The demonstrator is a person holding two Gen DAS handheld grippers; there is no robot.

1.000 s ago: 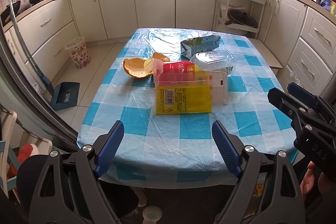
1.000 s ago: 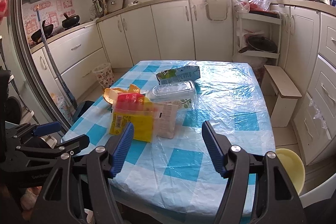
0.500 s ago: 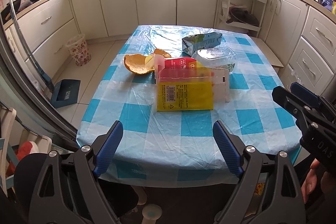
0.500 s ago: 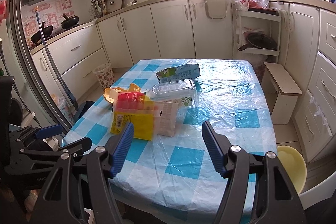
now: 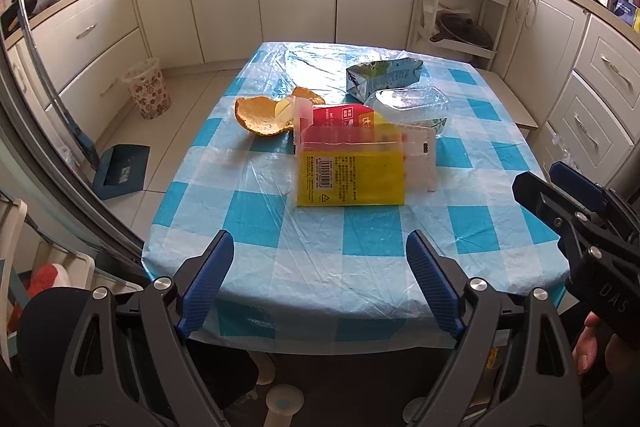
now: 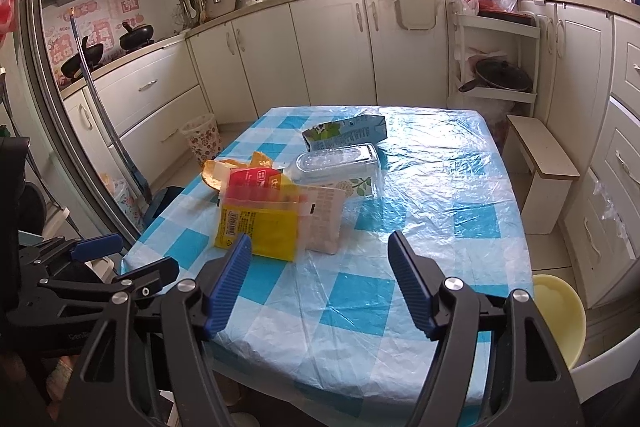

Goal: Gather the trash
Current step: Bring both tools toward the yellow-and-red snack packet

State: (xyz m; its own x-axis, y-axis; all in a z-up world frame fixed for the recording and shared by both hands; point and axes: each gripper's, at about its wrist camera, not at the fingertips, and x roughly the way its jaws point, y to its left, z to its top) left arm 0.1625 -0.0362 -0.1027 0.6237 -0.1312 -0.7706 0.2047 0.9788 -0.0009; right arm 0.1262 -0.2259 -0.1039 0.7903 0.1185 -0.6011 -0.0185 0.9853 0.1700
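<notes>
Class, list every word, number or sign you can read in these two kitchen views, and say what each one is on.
"DAS": on the right hand-held gripper, partly cut off.
Barcode and triangle symbol: on the yellow packet; its print is too small to read.
Red packet, milk carton, wall stickers: lettering blurred, unreadable.

A table covered with a blue-and-white checked plastic cloth [image 5: 372, 243] [image 6: 432, 211] carries a cluster of litter near its middle: a curled orange peel [image 5: 260, 113] [image 6: 214, 173], a yellow-and-red flat plastic packet [image 5: 350, 179] [image 6: 258, 223], a clear plastic lidded box [image 5: 410, 103] [image 6: 338, 161] and a blue-green drink carton lying on its side [image 5: 384, 75] [image 6: 346, 133].
</notes>
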